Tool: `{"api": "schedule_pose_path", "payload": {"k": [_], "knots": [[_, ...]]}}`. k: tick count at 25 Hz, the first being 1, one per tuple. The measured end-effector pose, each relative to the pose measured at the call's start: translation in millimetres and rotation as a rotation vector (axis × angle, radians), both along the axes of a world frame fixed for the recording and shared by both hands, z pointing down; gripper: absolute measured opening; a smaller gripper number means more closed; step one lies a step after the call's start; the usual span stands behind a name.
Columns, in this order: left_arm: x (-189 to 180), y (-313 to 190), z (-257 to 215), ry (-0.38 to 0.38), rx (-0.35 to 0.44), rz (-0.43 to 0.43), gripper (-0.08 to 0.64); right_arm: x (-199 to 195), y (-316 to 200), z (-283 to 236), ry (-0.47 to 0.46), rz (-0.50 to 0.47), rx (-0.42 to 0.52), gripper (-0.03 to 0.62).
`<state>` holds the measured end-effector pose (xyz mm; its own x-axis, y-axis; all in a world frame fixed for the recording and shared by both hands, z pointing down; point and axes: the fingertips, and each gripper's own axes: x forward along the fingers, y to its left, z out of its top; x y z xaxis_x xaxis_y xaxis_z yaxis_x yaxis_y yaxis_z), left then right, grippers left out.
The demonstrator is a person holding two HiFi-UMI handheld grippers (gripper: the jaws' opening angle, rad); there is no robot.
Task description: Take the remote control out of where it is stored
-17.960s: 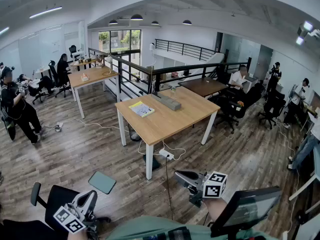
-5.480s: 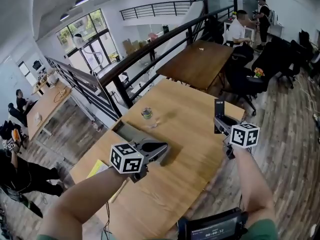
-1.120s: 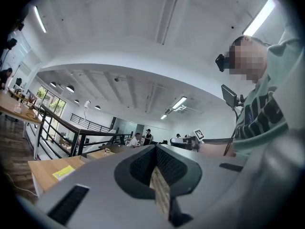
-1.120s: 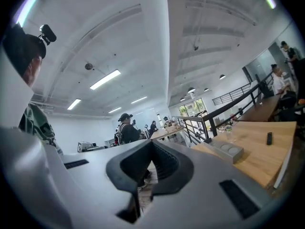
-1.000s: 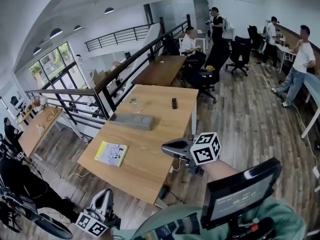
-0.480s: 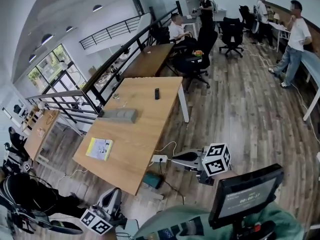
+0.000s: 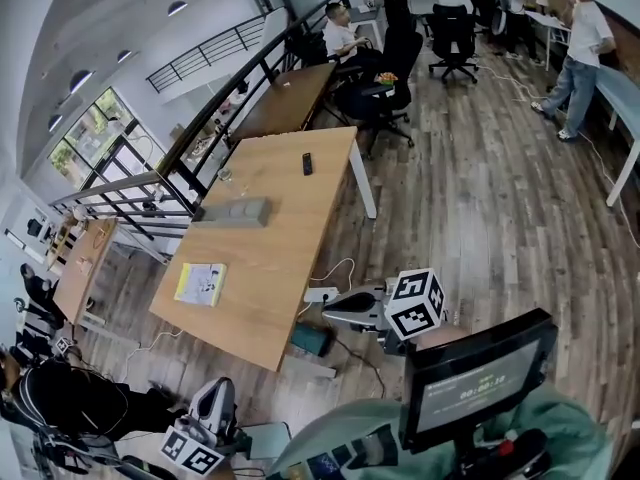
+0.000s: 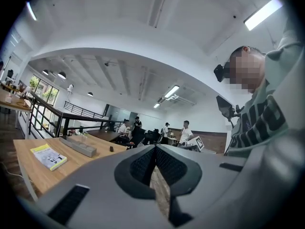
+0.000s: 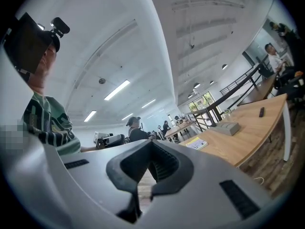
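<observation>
**Head view.** Open office, wood-plank floor (image 7: 470,218), black railing (image 7: 190,158). One wooden surface (image 7: 270,268) carries one remote control (image 7: 307,164), lying exposed toward its 1 o'clock end. One long grey box (image 7: 232,212) sits at the remote's 8 o'clock, well apart, and one yellow booklet (image 7: 200,283) lies nearer. The right gripper (image 7: 328,311) is held level beyond the surface's 5 o'clock corner. The left gripper (image 7: 220,386) is low at 7 o'clock.

**Left gripper view.** Jaws pressed together, nothing between. Surface at 9 o'clock.

**Right gripper view.** Jaws likewise closed, empty. Remote on the surface at 3 o'clock.
</observation>
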<state>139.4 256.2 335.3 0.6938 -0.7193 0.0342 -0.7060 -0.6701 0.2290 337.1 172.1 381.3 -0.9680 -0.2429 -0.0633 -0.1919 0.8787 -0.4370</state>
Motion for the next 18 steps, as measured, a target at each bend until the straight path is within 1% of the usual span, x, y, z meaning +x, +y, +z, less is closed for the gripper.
{"api": "schedule_pose_path", "payload": {"k": [3,7,11,13,16,18], "knots": [[-31,9,0,0.022,0.017,0.000,0.005,-29,6,0,0.024,0.004,0.002,0.006],[-84,22,3,0.029,0.056,0.009,0.005,-85,14,-10,0.051,0.021,0.023,0.006],[-158,43,16,0.002,0.054,0.024,0.005,-161,28,-15,0.064,0.055,0.053,0.006],[-193,49,21,0.001,0.063,0.022,0.005,-193,29,-15,0.081,0.080,0.074,0.006],[-230,49,29,0.013,0.061,0.025,0.005,-225,23,-25,0.100,0.118,0.085,0.006],[-248,42,31,0.024,0.054,0.024,0.005,-241,21,-33,0.114,0.126,0.100,0.006]]}}
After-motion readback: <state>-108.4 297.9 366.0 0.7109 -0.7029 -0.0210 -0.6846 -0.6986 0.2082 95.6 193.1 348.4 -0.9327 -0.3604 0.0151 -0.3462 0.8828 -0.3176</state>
